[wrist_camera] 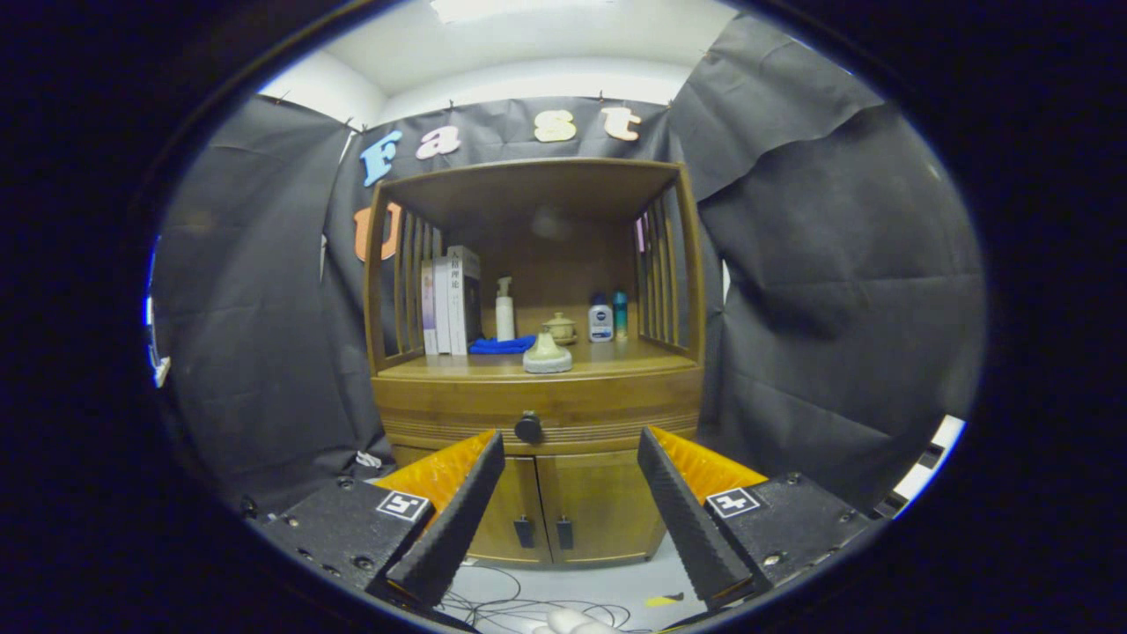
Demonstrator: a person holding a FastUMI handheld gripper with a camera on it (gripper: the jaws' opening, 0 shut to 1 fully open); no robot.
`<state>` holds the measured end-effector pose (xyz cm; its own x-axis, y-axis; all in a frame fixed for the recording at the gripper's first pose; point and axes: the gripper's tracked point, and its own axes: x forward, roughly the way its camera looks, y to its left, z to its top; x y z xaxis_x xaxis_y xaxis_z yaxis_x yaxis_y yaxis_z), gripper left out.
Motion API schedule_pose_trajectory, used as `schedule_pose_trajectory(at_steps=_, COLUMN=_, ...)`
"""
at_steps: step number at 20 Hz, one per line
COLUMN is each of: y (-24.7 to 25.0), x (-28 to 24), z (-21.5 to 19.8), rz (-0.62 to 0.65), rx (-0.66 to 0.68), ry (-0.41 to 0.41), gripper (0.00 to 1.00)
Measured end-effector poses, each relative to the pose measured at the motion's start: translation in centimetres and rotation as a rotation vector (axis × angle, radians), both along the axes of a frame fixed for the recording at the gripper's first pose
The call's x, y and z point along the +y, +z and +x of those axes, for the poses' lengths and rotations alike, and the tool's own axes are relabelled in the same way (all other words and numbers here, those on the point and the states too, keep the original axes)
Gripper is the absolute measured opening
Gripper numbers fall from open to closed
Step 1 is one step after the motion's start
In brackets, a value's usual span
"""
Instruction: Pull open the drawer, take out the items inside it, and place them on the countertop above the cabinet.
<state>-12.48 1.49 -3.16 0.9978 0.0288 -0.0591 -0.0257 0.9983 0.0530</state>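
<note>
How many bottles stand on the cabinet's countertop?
3: a white pump bottle beside the books, then a dark-capped bottle and a teal bottle together near the right slats. Others may be hidden. The claw is open.

three books (449,301), three bottles (504,310), one drawer (537,412)

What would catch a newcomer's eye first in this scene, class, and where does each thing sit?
A wooden cabinet stands against the dark cloth wall, straight ahead of the open tongs, which hold nothing. Its closed drawer carries a dark round knob, just beyond and between the fingertips. On the countertop above sit upright books, a blue cloth, a white pump bottle and a pale lidded pot at the front edge.
</note>
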Motion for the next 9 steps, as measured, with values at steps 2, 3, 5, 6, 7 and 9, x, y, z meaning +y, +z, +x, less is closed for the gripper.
schedule_pose_trajectory(at_steps=2, y=-0.4, x=-0.3, z=-1.9, rz=-0.012, rx=0.002, ry=0.005, gripper=0.99)
schedule_pose_trajectory(at_steps=3, y=-0.4, x=-0.5, z=-2.9, rz=-0.023, rx=0.005, ry=0.008, gripper=0.99)
schedule_pose_trajectory(at_steps=5, y=-0.4, x=-1.0, z=-4.4, rz=-0.038, rx=0.002, ry=0.01, gripper=0.99)
schedule_pose_trajectory(at_steps=6, y=-0.3, x=-1.1, z=-4.8, rz=-0.037, rx=0.002, ry=0.01, gripper=0.99)
schedule_pose_trajectory(at_steps=7, y=-0.1, x=-1.1, z=-5.3, rz=-0.035, rx=0.001, ry=0.012, gripper=0.99)
schedule_pose_trajectory(at_steps=9, y=0.3, x=-1.5, z=-5.7, rz=-0.041, rx=-0.006, ry=0.004, gripper=0.99)
